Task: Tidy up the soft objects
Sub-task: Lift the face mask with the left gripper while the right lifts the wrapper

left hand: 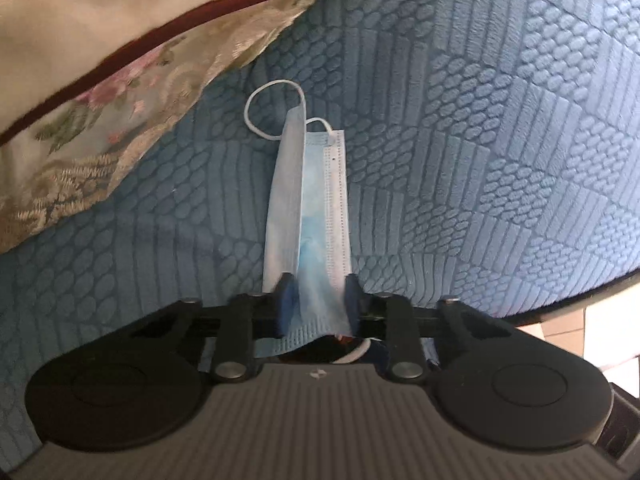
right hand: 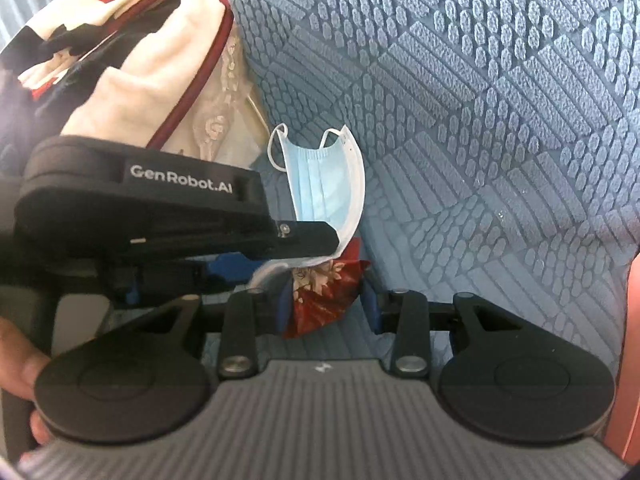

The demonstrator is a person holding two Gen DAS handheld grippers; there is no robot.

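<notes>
Left wrist view: left gripper [left hand: 316, 300] clamped on face mask [left hand: 308, 200], floral pillow [left hand: 120, 112] beside, blue quilted cover [left hand: 480, 160] beneath.

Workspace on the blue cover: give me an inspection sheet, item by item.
Surface: blue quilted cover, textured.
Job's things: light blue face mask, folded lengthwise, far end on the cover; red patterned pouch.
Clutter: cream floral cushion with dark red piping; red, white and dark cloth behind it.
Grippers: left hand-held gripper shut on the mask's near end; right hand-held gripper shut on the pouch.
Cables: nothing seen.
Surroundings: a person's fingers; pale floor past the edge.
</notes>
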